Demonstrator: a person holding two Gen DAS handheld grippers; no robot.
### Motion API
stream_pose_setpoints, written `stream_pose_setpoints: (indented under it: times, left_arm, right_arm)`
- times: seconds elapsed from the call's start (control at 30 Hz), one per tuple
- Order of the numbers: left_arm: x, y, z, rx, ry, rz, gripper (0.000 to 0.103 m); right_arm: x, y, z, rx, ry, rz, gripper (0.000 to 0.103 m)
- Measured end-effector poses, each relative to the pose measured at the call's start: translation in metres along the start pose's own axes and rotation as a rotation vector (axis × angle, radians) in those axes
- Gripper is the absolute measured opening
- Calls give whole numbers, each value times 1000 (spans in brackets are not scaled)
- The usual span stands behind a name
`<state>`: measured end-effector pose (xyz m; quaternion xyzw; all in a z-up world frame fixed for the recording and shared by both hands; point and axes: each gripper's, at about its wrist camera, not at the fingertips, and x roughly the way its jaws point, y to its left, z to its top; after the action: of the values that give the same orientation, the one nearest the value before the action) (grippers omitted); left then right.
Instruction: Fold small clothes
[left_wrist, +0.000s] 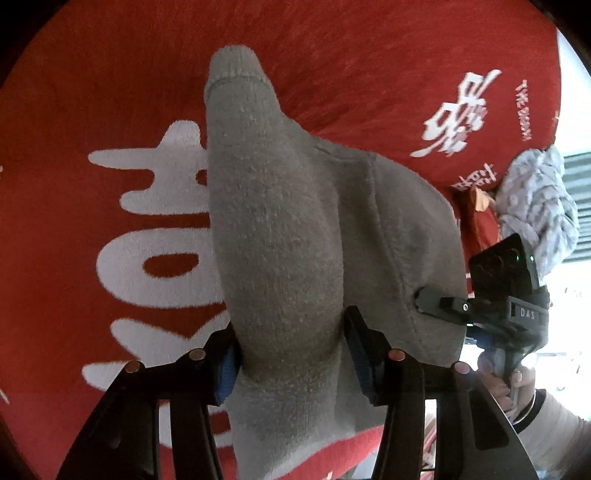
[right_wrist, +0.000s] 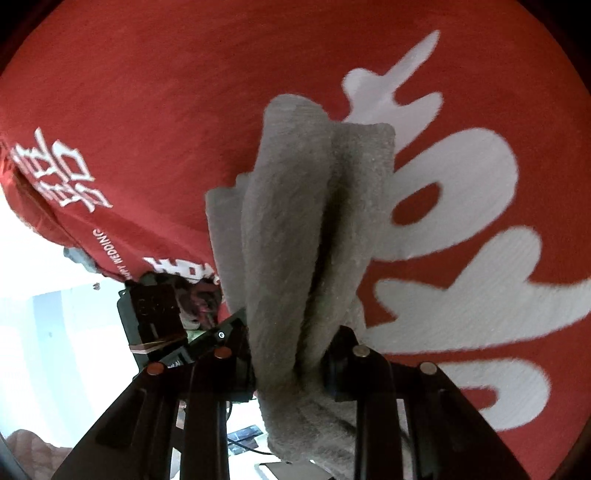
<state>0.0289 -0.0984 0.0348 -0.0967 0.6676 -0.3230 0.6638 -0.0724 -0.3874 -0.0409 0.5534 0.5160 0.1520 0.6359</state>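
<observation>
Grey fuzzy knit sock (left_wrist: 280, 229), soft, light and floppy, pinched tight in both left gripper (left_wrist: 291, 354) and right gripper (right_wrist: 291, 365), best grabbed near ends

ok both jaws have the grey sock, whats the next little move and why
Probably draw the left gripper and right gripper apart to stretch the grey sock flat over the red cloth: it hangs bunched between both sets of jaws.
</observation>
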Motion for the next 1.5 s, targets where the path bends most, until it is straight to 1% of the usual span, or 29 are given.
stream_pose_setpoints:
  times: [0.17, 0.23, 0.37, 0.47, 0.53, 0.63, 0.67, 0.7, 0.77, 0.8, 0.87, 0.9, 0.93, 0.97, 1.0, 1.1, 1.17, 1.2, 1.23, 1.27, 1.3, 1.33, 1.37, 1.4, 1.5]
  left_arm:
    - [-40, 17, -22, -18, -20, -29, 53]
    - [-50, 23, -29, -25, -26, -28, 53]
    - [-79, 44, -55, -32, -26, 4, 53]
    - [-92, 60, -70, -36, -20, 34, 53]
    - [-98, 77, -83, -50, -9, 57, 53]
    - [-96, 98, -95, -61, -2, 95, 53]
    - [-94, 102, -98, -61, -1, 109, 53]
    - [-89, 111, -101, -68, 1, 142, 53]
    - [-83, 122, -105, -83, 1, 205, 53]
    - [-82, 130, -107, -94, -9, 236, 54]
    - [-85, 139, -108, -114, -27, 248, 63]
    - [-89, 143, -110, -134, -42, 276, 75]
    - [-92, 146, -111, -146, -56, 306, 79]
    - [-97, 149, -112, -150, -71, 344, 79]
    - [-100, 150, -113, -150, -74, 365, 79]
    - [-114, 158, -118, -159, -92, 443, 79]
    - [-122, 158, -120, -155, -103, 459, 79]
    - [-125, 156, -121, -147, -108, 460, 79]
    - [-129, 153, -123, -133, -112, 457, 79]
    - [-132, 146, -125, -106, -115, 448, 79]
    - [-133, 139, -125, -88, -117, 439, 79]
    - [-134, 130, -127, -64, -120, 417, 76]
    - [-133, 122, -128, -43, -121, 390, 71]
    - [-130, 115, -129, -28, -113, 368, 60]
    - [-119, 93, -133, 24, -86, 300, 59]
  right_arm:
    - [2, 20, -19, -8, 6, 18, 30]
    - [9, 28, -29, -4, 17, 29, 30]
    - [23, 37, -53, -1, 46, 46, 30]
    - [41, 42, -74, 11, 72, 58, 30]
    - [57, 42, -88, 21, 96, 64, 30]
    - [81, 41, -99, 30, 128, 53, 30]
    - [89, 40, -101, 26, 138, 38, 30]
    - [96, 40, -101, 16, 144, 12, 30]
    - [104, 39, -100, -10, 148, -56, 30]
    - [106, 38, -98, -28, 142, -105, 30]
    - [100, 38, -90, -84, 93, -229, 30]
    - [97, 39, -86, -110, 81, -303, 31]
    - [94, 38, -83, -143, 73, -401, 31]
    - [91, 38, -81, -185, 74, -509, 31]
    - [89, 39, -81, -222, 71, -581, 31]
    - [81, 48, -82, -267, 48, -673, 32]
    - [76, 54, -85, -270, 28, -718, 32]
    - [68, 49, -89, -274, 16, -747, 32]
    - [64, 52, -93, -274, 4, -763, 31]
    - [60, 54, -97, -268, -8, -743, 29]
    - [57, 59, -102, -256, -17, -702, 25]
    - [54, 63, -108, -254, -21, -665, 18]
    - [55, 69, -115, -262, -21, -652, 13]
    - [54, 77, -123, -280, -20, -635, 11]
    - [60, 93, -143, -317, -8, -601, 10]
